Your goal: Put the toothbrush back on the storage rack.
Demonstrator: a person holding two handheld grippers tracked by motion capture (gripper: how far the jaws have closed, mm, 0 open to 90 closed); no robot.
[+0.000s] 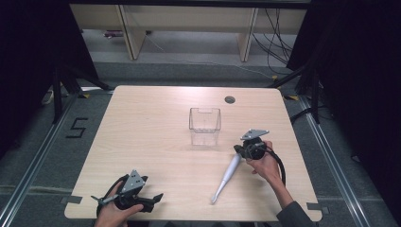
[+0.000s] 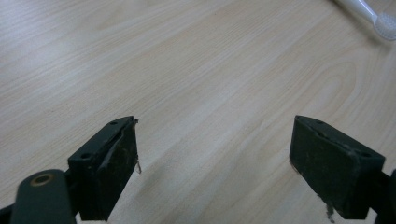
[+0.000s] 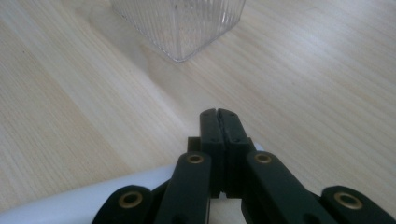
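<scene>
The white electric toothbrush (image 1: 228, 176) lies flat on the table (image 1: 142, 142), at about five o'clock from the clear plastic cup (image 1: 205, 126). The right gripper (image 1: 238, 150) has its jaws pinched together over the thick handle end, apparently gripping it. The toothbrush looks light, rigid and smooth – liable to slip, so the thick handle is the sensible hold. The left gripper (image 2: 212, 161) rests at seven o'clock, jaws spread wide, empty

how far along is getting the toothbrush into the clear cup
Early. Done: the right gripper has shut on the toothbrush handle. In hand: the brush lies on the table, not lifted. Left: lifting it into the clear cup. The left gripper rests open.
</scene>
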